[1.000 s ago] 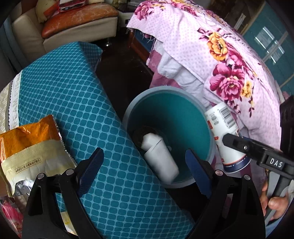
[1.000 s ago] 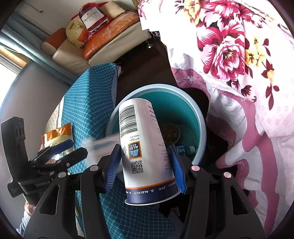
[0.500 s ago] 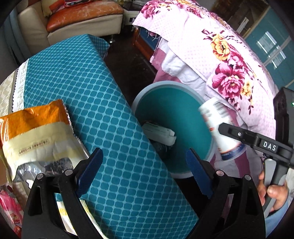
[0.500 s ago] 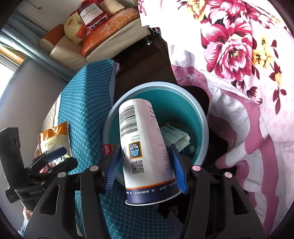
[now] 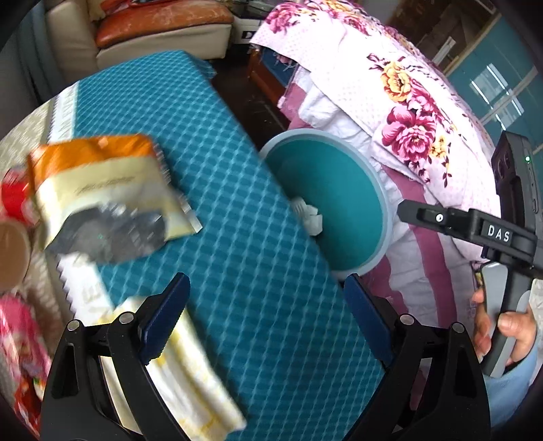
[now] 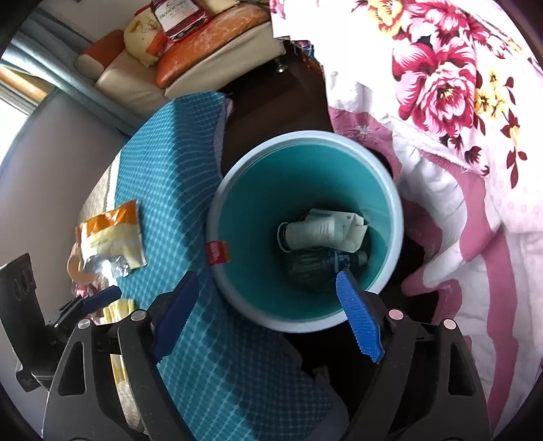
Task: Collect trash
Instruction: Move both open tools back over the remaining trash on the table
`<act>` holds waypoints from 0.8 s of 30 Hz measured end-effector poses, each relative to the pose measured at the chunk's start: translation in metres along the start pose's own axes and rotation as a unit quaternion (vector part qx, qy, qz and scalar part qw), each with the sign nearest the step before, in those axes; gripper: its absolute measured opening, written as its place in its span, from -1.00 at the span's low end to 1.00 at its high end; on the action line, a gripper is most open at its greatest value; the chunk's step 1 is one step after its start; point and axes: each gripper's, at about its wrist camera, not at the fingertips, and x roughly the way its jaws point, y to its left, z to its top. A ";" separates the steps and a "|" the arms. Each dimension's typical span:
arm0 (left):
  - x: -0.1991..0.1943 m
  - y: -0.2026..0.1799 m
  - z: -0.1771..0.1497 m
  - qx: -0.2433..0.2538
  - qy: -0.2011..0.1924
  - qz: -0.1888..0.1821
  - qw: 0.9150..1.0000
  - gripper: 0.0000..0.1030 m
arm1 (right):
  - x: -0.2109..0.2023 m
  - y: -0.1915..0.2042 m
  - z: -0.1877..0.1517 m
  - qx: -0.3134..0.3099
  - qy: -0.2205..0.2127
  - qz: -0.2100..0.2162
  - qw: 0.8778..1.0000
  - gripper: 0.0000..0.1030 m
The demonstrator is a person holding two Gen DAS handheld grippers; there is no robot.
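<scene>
A teal waste bin (image 6: 390, 190) stands on the floor beside the table; it also shows in the left wrist view (image 5: 381, 203). Inside it lie a white ALDI cup (image 6: 312, 234), a folded paper wrapper (image 6: 354, 230) and a dark bottle (image 6: 319, 264). My right gripper (image 6: 268, 322) is open and empty just above the bin's near rim. My left gripper (image 5: 268, 322) is open and empty over the teal tablecloth (image 5: 237, 220). An orange and cream snack bag (image 5: 101, 193) lies on the table to its upper left, and shows in the right wrist view (image 6: 108, 237).
A yellow-white cloth (image 5: 190, 380) lies under the left gripper's left finger. A red can (image 5: 15, 200), a brown cup (image 5: 10, 251) and pink packets (image 5: 20, 342) crowd the table's left edge. A floral bed cover (image 6: 458, 101) hangs right of the bin. A sofa (image 5: 152, 30) stands behind.
My right gripper opened and the white ALDI cup dropped into the bin. My left gripper swung left and back over the table, bringing the snack bag and cloth closer.
</scene>
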 end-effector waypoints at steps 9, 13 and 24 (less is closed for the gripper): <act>-0.044 0.044 -0.048 -0.037 -0.020 0.008 0.999 0.79 | -0.004 0.050 -0.031 -0.042 0.017 0.006 0.999 0.53; -0.066 0.063 -0.070 -0.047 -0.035 0.015 0.998 0.79 | -0.005 0.078 -0.049 -0.071 0.026 0.007 0.997 0.54; -0.125 0.136 -0.133 -0.091 -0.075 0.060 0.991 0.79 | 0.007 0.154 -0.092 -0.146 0.063 0.003 0.987 0.54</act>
